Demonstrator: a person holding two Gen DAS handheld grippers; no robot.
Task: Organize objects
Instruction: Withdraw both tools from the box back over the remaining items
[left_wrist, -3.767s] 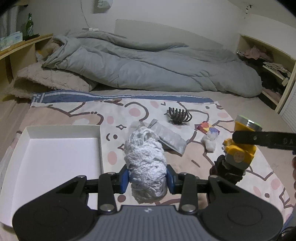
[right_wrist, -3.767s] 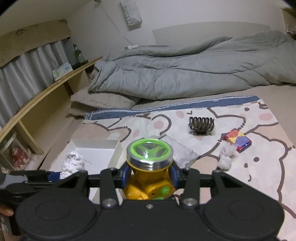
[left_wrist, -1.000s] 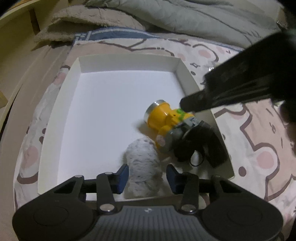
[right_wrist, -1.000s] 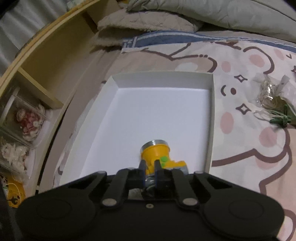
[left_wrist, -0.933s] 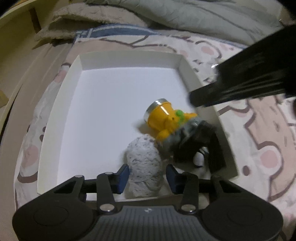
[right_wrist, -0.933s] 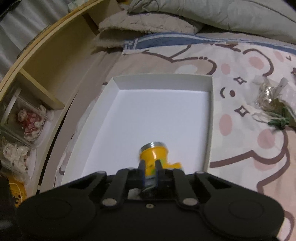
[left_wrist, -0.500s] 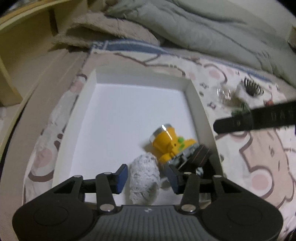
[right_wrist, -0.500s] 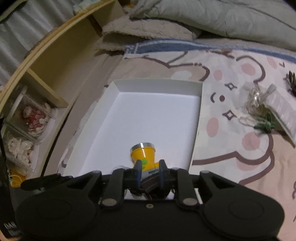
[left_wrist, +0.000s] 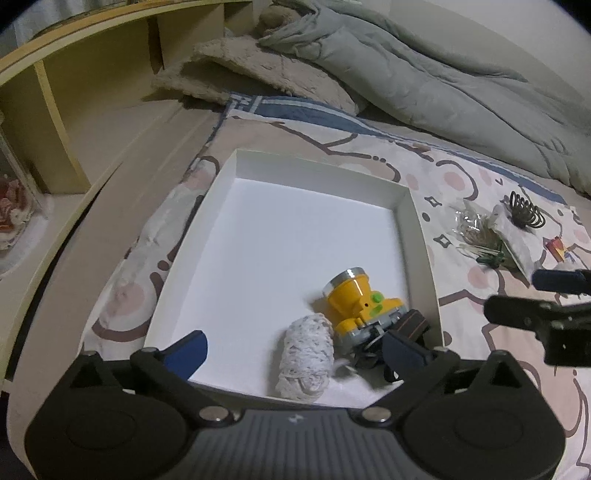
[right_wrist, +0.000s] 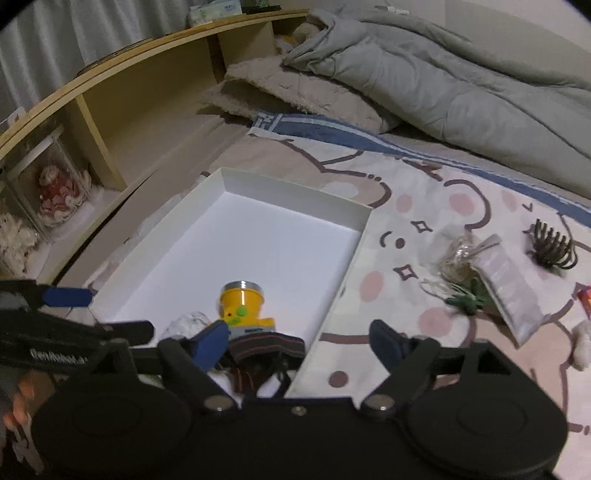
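A yellow headlamp (left_wrist: 354, 295) and white yarn (left_wrist: 306, 358) lie in a white box (left_wrist: 229, 177).

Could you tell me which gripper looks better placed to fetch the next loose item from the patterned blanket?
Probably the right gripper: its open jaws sit at the white cardboard box's right wall, nearest the clear bag of string lights. The left gripper, also open, hangs over the box's near corner.

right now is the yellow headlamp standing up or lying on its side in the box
On its side: the yellow headlamp lies in the white box, lens pointing sideways, beside the yarn ball.
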